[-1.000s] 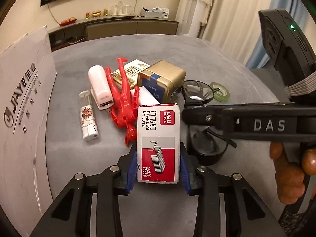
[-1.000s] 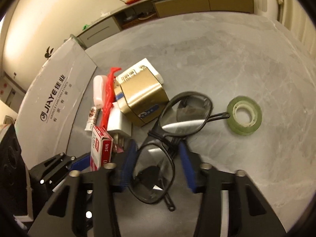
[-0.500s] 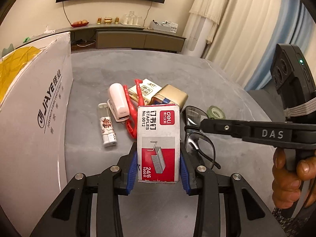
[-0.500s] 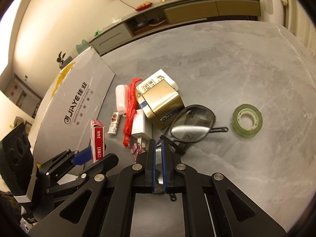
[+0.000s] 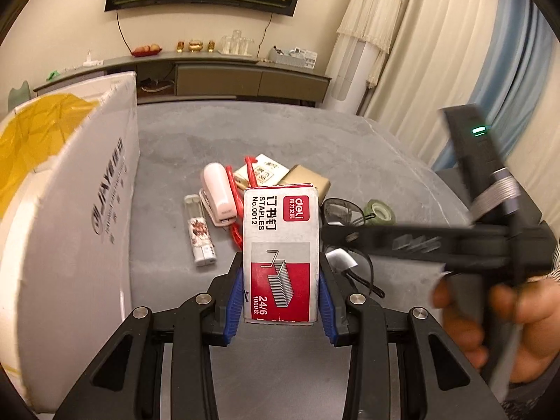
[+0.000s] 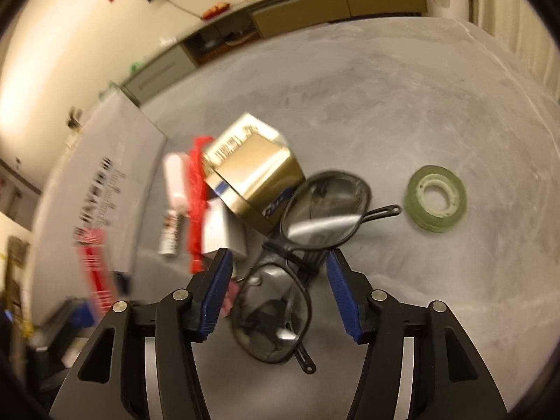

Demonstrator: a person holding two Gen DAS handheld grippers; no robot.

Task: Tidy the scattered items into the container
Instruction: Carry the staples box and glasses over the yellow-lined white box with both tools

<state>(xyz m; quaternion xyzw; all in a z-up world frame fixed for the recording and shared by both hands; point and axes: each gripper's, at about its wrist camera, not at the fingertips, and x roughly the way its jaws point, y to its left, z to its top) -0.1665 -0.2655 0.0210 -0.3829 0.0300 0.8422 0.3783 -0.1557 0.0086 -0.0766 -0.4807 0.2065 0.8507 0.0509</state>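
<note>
Squarely between the blue ribbed pads of the left gripper [image 5: 281, 280] sits a staple box [image 5: 281, 255], a flat red-and-white cardboard carton pinched by its long sides and lifted clear of the table [image 5: 297, 140]. Its printed face, with a drawing of a staple strip, looks up at the camera.

The right gripper [image 6: 278, 292] stands wide apart, its pads either side of a pair of glasses [image 6: 297, 255] without touching them. The glasses are thin, black-rimmed and folded, with oval lenses that catch a bright glare; they lie on the grey, mottled, stone-like tabletop. A hand [image 5: 490, 315] grips that tool's handle at the right edge of the left wrist view.

Beyond the glasses rests a shiny gold box [image 6: 255, 178], touching the far lens rim, with a white printed carton [image 6: 241, 129] behind it. Left of these lie red plastic scissors-like handles [image 6: 196, 203], a rounded pale pink stapler [image 5: 218, 196] and a small tube with a clear cap [image 5: 199, 234]. A green ring of tape [image 6: 435, 203] lies flat, apart from the rest, just beyond the temple tip.

Along the left stands the container, a white cardboard box [image 5: 70, 227] with dark lettering on its matte wall; yellow shows at its top.
</note>
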